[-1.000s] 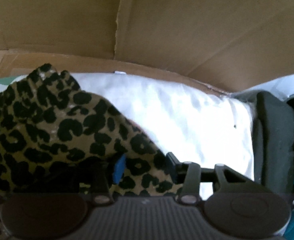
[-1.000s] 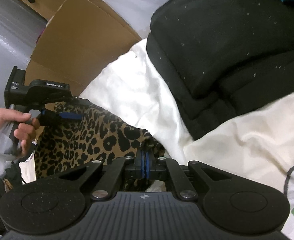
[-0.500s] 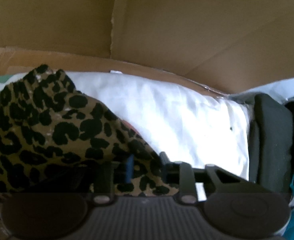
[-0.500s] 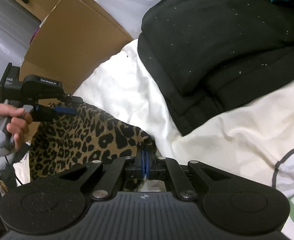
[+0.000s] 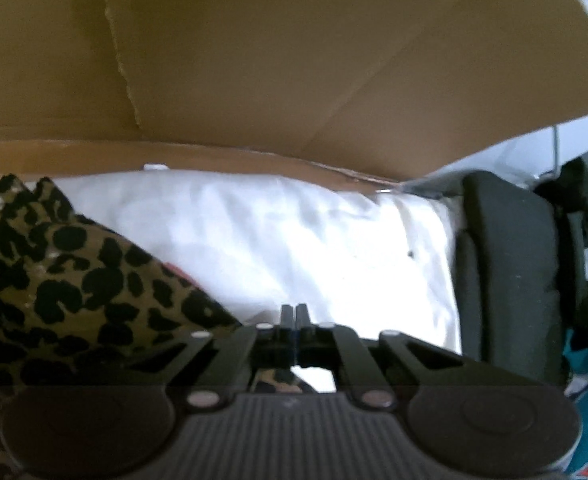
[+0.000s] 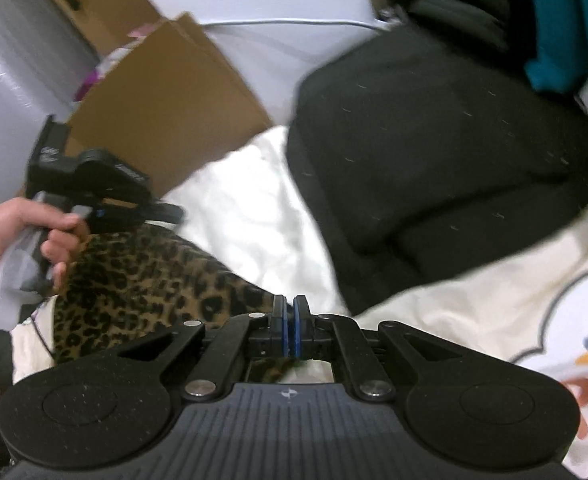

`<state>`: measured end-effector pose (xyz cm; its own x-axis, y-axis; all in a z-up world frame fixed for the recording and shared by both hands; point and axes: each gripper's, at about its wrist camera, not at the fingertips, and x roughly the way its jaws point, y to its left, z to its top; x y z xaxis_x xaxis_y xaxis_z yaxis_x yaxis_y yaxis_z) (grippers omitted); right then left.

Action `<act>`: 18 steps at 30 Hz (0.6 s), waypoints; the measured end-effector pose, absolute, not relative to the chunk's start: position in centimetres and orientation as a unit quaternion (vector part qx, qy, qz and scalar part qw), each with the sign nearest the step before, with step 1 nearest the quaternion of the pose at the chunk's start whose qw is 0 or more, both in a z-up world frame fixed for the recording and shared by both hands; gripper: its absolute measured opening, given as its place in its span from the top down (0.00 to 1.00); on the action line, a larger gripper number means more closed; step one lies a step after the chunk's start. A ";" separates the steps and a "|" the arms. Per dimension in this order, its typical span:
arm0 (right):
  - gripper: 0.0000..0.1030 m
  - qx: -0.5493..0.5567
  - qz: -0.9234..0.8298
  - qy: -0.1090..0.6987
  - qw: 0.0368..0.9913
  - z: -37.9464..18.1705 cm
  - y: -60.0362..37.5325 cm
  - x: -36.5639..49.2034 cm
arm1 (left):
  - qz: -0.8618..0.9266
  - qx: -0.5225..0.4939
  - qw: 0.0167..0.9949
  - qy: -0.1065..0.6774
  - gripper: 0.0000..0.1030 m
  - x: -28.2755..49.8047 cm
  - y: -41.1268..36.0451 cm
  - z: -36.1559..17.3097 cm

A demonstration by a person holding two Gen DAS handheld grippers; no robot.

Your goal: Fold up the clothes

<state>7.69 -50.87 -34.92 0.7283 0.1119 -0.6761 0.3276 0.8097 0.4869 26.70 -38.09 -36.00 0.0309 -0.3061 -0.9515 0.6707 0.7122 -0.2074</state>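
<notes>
1. Leopard-print garment point(image 5: 69, 292) fills the lower left of the left wrist view, bunched up on a white sheet point(image 5: 294, 248), its edge running down to the base of the left gripper point(image 5: 295, 314).
2. That gripper's two fingers are pressed together with no gap; a strip of the print shows just below them, but whether cloth is pinched between the tips cannot be told.
3. In the right wrist view the same garment point(image 6: 145, 280) lies left of and beneath the right gripper point(image 6: 290, 312), whose blue-padded fingers point(image 6: 280, 320) are also closed against each other; a bit of print shows under them, the grip itself unclear.
4. A hand point(image 6: 17, 236) at the left edge of that view holds the other gripper's handle directly above the garment.
5. Folded black clothing point(image 6: 434, 168) lies on the sheet well to the right of the print, with brown cardboard point(image 5: 294, 60) standing behind.
6. A cream garment with a printed graphic point(image 6: 514, 320) lies at lower right.
</notes>
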 end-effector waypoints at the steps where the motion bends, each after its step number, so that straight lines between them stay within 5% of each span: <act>1: 0.98 0.303 -0.051 0.363 0.880 -34.9 -50.5 8.1 | -0.351 0.158 0.700 0.601 0.96 26.6 -38.1 -35.7; 10: 0.98 0.263 -0.047 0.415 0.870 -37.3 -47.1 11.8 | -0.371 0.220 0.691 0.580 0.91 26.3 -33.2 -28.0; 18: 0.96 0.219 -0.072 0.436 0.870 -37.7 -47.1 11.3 | -0.371 0.231 0.704 0.560 0.90 26.2 -28.2 -26.6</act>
